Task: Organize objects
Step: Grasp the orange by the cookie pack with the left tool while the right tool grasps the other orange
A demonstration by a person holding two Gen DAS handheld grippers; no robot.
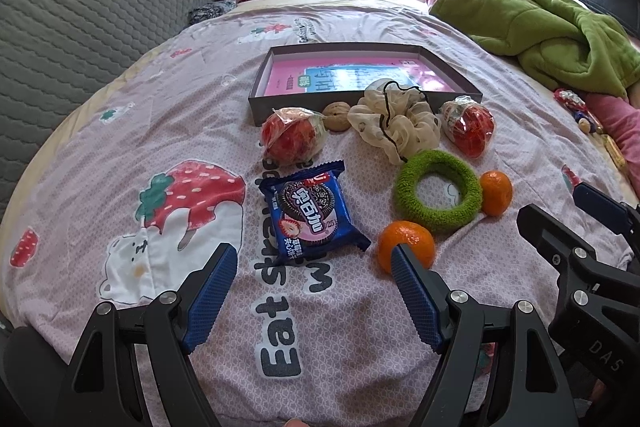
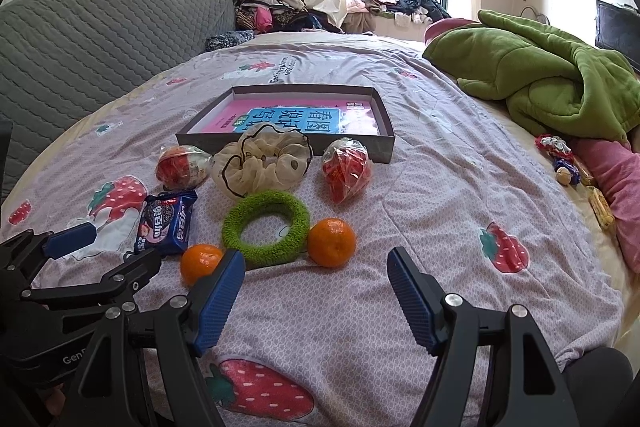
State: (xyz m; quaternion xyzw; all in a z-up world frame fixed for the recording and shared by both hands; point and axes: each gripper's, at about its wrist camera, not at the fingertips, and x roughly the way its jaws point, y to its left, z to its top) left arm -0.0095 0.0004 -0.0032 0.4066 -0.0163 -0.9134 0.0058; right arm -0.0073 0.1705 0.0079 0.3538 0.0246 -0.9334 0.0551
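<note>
On the bedspread lies a shallow grey box (image 1: 256, 107) (image 2: 384, 151) with a pink book inside. In front of it sit two red wrapped snacks (image 1: 292, 139) (image 1: 470, 127), a walnut (image 1: 336, 115), a cream scrunchie (image 1: 394, 125) (image 2: 262, 163), a green ring scrunchie (image 1: 438, 191) (image 2: 266, 227), a blue cookie packet (image 1: 310, 213) (image 2: 168, 223) and two tangerines (image 1: 406, 247) (image 1: 496, 193). My left gripper (image 1: 312, 263) hovers open just short of the packet and the near tangerine. My right gripper (image 2: 316, 267) is open, empty, just short of the tangerines (image 2: 332, 243) (image 2: 200, 263).
A crumpled green blanket (image 1: 548, 31) (image 2: 560, 75) lies at the right with small sweets (image 2: 560, 159) beside a pink cloth. A grey quilted headboard (image 1: 88, 27) runs along the left. Piled clothes (image 2: 280, 7) sit at the back under the window.
</note>
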